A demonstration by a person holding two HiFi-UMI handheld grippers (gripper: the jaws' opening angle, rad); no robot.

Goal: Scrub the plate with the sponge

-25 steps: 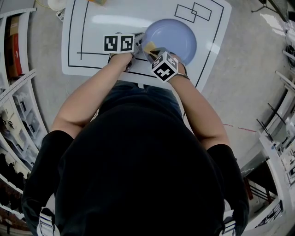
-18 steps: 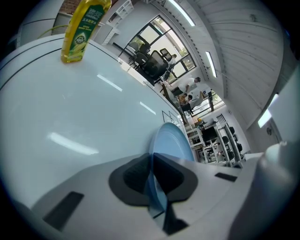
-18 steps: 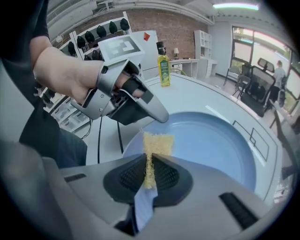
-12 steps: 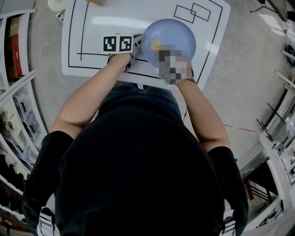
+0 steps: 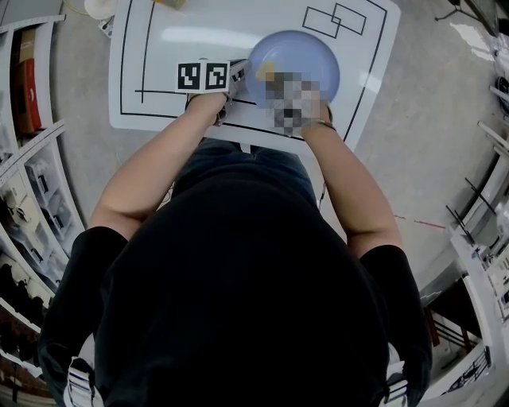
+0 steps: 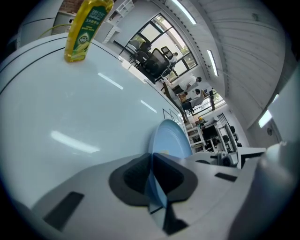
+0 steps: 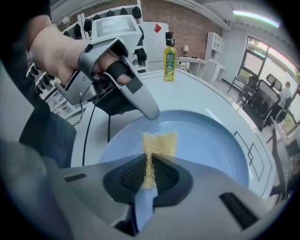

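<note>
Pale-blue round plate [image 7: 206, 140], rim clamped in my left gripper [image 6: 151, 176], seems mid-scrub; my right gripper [image 7: 149, 176], pinching the yellow sponge [image 7: 160, 142], next needs pressing sweeps.

Head view blurs out the right gripper [image 7: 149, 159] and its top edge crops the yellow bottle [image 5: 169, 3].

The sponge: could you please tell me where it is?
Right gripper view: the sponge is pinched in the right claw, on the plate at left, near the left claw.
</note>
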